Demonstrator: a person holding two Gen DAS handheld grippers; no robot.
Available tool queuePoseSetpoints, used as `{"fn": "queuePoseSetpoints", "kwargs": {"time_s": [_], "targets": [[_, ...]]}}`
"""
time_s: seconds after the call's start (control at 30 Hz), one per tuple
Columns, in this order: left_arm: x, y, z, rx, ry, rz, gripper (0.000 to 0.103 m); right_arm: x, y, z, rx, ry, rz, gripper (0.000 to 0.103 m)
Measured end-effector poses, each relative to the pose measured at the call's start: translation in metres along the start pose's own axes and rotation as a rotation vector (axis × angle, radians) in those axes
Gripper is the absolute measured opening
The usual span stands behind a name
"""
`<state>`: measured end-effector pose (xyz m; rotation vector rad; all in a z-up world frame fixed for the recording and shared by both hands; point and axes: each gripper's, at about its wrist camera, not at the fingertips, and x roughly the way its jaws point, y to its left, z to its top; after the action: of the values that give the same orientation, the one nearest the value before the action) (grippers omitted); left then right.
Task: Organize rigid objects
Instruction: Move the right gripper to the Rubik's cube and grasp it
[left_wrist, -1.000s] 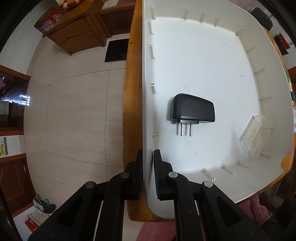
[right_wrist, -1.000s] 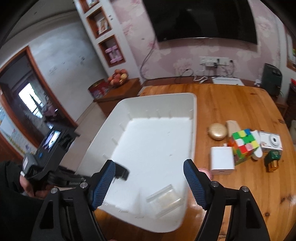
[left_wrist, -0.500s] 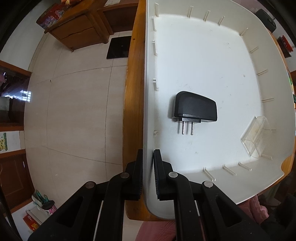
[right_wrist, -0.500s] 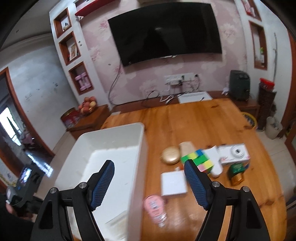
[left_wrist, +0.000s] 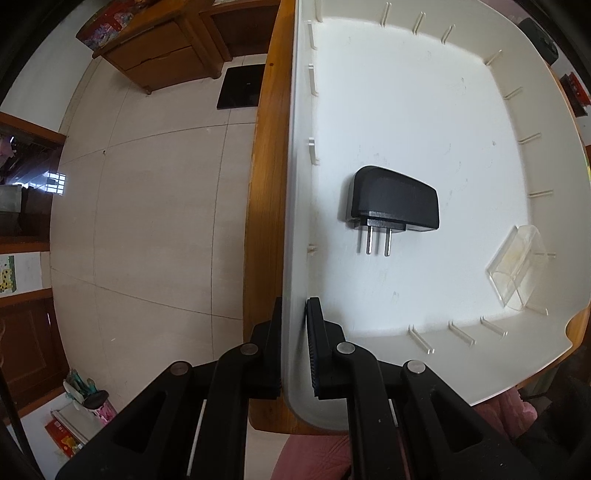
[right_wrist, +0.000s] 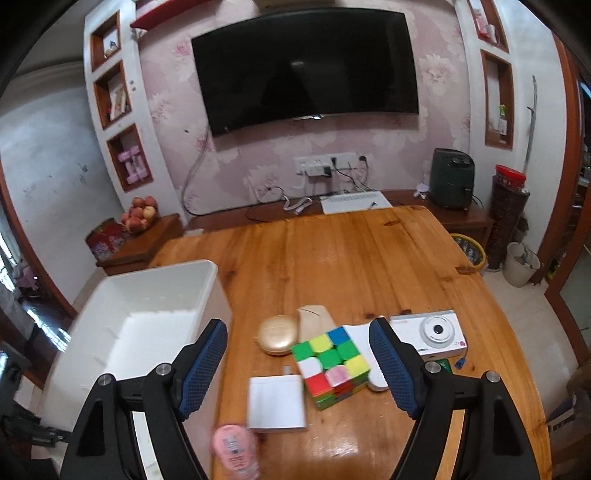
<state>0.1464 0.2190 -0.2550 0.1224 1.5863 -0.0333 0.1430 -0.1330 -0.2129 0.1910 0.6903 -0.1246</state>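
Observation:
My left gripper (left_wrist: 294, 347) is shut on the near left wall of the white bin (left_wrist: 291, 229). Inside the bin lie a black plug adapter (left_wrist: 393, 203) and a clear plastic box (left_wrist: 517, 266). My right gripper (right_wrist: 299, 365) is open and empty above the wooden table (right_wrist: 351, 258). Between and below its fingers sit a colourful puzzle cube (right_wrist: 330, 365), a white charger block (right_wrist: 277, 402), a round gold case (right_wrist: 277, 334), a white camera (right_wrist: 432, 330) and a pink round item (right_wrist: 234, 448). The bin (right_wrist: 155, 314) stands to the left.
A beige block (right_wrist: 314, 317) and a white oval piece (right_wrist: 369, 354) lie beside the cube. The table edge runs left of the bin (left_wrist: 262, 221), with tiled floor (left_wrist: 147, 203) below. A TV (right_wrist: 306, 66) hangs on the far wall.
My right gripper has swung from over the bin to the right and now looks over the loose objects on the table. My left gripper stays clamped on the bin wall.

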Motion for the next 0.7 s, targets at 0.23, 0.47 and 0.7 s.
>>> {"fn": "queuePoseSetpoints", "kwargs": {"time_s": [0.23, 0.47, 0.7], "targets": [[0.003, -0.001, 0.0, -0.004, -0.001, 0.0, 0.011, 0.026, -0.015, -0.011, 0.037, 0.069, -0.024, 0.08], [0.004, -0.003, -0.001, -0.006, -0.015, 0.004, 0.011, 0.044, -0.02, -0.02, 0.032, 0.127, -0.032, 0.08], [0.005, -0.003, -0.004, -0.016, -0.016, 0.005, 0.011, 0.058, -0.022, -0.027, 0.05, 0.178, -0.033, 0.08]]}}
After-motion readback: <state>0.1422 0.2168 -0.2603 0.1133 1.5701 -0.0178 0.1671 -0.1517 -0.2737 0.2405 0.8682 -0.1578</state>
